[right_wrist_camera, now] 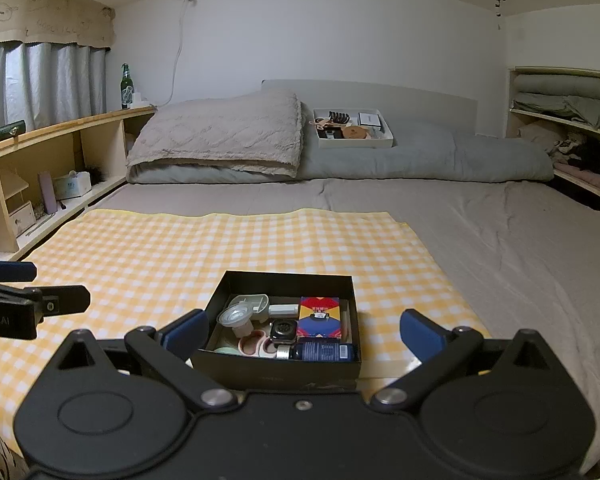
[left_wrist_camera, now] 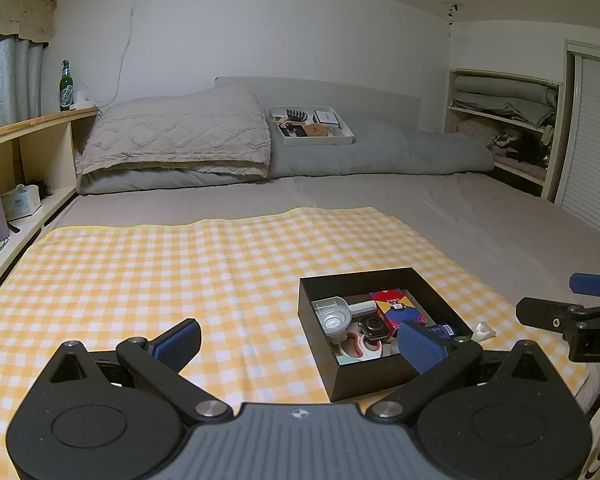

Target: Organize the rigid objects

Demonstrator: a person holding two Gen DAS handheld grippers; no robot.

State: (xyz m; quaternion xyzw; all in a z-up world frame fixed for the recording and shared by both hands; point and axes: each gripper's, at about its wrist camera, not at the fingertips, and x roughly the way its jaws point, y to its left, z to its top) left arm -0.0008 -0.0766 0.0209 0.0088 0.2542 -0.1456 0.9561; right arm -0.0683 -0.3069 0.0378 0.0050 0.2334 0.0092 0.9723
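We found the black box (right_wrist_camera: 276, 368) sitting on the yellow checked cloth (right_wrist_camera: 172, 256), close to that cloth's near-right corner, and already filled: a clear plastic funnel-like piece (right_wrist_camera: 236, 314), a small white block (right_wrist_camera: 283, 311), a colourful card box (right_wrist_camera: 319, 318), a square-faced watch (right_wrist_camera: 283, 330), a dark blue bottle (right_wrist_camera: 324, 351) lying on its side along the near wall, and pink and pale pieces (right_wrist_camera: 256, 342) under them. Its four walls stood above most of the contents, and its near wall lay just in front of our right tongs (right_wrist_camera: 302, 334), whose blue pads stood wide apart with nothing between them, one to each side of the box. Our left tongs (left_wrist_camera: 300, 338) were likewise spread wide and empty, with the right pad (left_wrist_camera: 422, 346) overlapping the box's near corner in the left wrist view and the left pad over bare cloth. A small white crumpled scrap (left_wrist_camera: 485, 330) lay on the cloth just beyond the box's right side. To the left of the box the cloth ran clear and flat well out toward the wooden shelf (right_wrist_camera: 60, 132); beyond its far edge the grey bed sheet (right_wrist_camera: 480, 240) was open up to the folded blanket (right_wrist_camera: 220, 136) and a white tray (right_wrist_camera: 354, 130) of small things by the headboard.
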